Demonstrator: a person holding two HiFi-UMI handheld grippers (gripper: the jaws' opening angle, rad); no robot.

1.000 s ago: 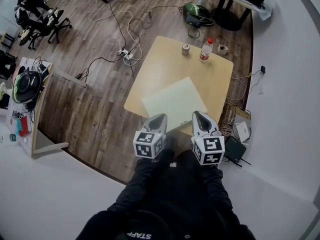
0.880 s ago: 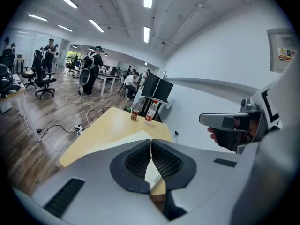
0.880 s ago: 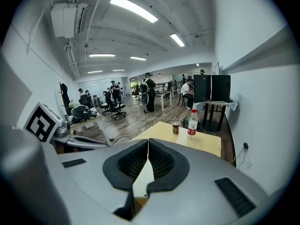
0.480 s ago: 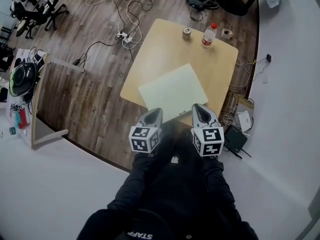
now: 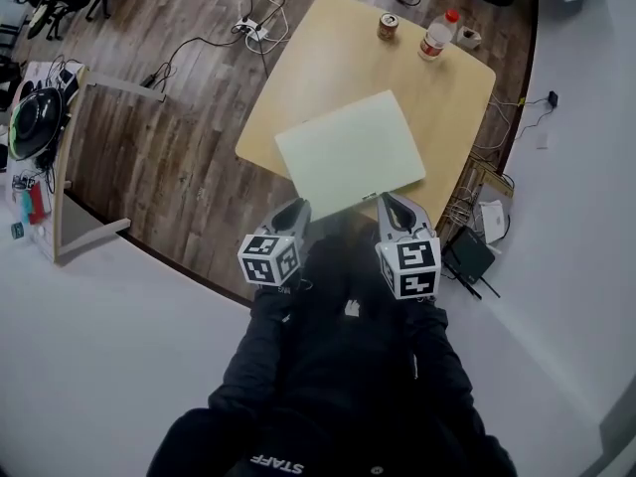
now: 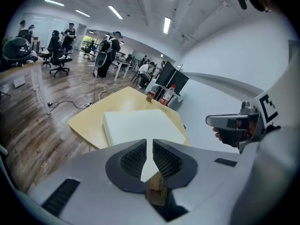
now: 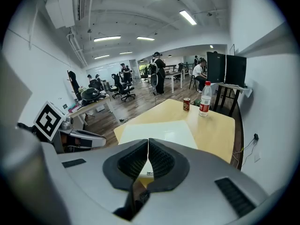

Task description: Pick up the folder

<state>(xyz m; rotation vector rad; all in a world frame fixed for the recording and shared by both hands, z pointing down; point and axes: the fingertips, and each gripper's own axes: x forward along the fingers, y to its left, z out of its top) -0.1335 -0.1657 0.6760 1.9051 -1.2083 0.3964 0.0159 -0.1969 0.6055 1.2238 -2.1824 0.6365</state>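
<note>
Left gripper (image 5: 292, 209) jaws pressed together, nothing between; right gripper (image 5: 390, 203) likewise closed, empty. Both hang side by side just short of table (image 5: 298, 78) near edge. Folder (image 5: 350, 154) pale, flat on table's near half, untouched; can (image 5: 387, 26), bottle (image 5: 437, 34) at far edge

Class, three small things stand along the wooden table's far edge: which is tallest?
The clear plastic bottle with a red cap, between the short metal can and the low whitish object.
</note>
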